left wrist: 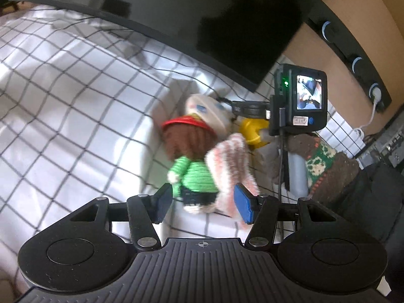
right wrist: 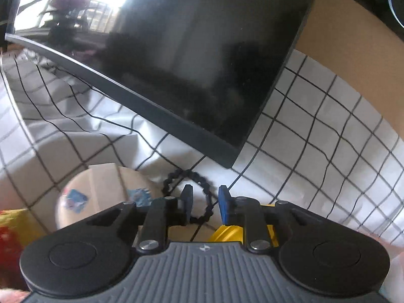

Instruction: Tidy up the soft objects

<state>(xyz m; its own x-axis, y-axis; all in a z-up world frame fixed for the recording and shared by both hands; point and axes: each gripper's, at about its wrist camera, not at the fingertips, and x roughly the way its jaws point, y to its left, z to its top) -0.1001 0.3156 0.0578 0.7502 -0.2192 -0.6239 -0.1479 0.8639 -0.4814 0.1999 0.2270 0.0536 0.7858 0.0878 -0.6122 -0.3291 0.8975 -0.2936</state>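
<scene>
Left claw (left wrist: 203, 203) stands apart, nothing pinched; the doll (left wrist: 193, 160) lies just past its tips, legs between the blue pads (left wrist: 243, 203) but no pad visibly pressing; the pink sock (left wrist: 231, 166) drapes against the doll's right side, brushing the right pad.

Right claw (right wrist: 205, 203) narrow but parted, empty; a black bead loop (right wrist: 188, 194) lies under and between the tips, a thin cable running through it; whether a pad touches the beads, cannot tell.

Risks: left claw closing here likely catches sock and doll together, since the sock overlaps the pad; fluffy pile slips easily; right claw could snag loop or cable and drag them, as both sit right at its tips; the monitor (left wrist: 176, 20) edge is close behind the doll, a lift could knock it.

Materials: doll is crocheted yarn, green ribbed body, brown strand hair, red rim hat; sock is fuzzy, pink-white stripes, limp; behind the doll a pale round plush (left wrist: 209, 116) with blue print, smooth; right of the doll a yellow ring (left wrist: 252, 130), looks hard and glossy; further right a brown-green knit (left wrist: 325, 161), coarse; all on a white grid cloth (left wrist: 75, 96), wrinkled.
</scene>
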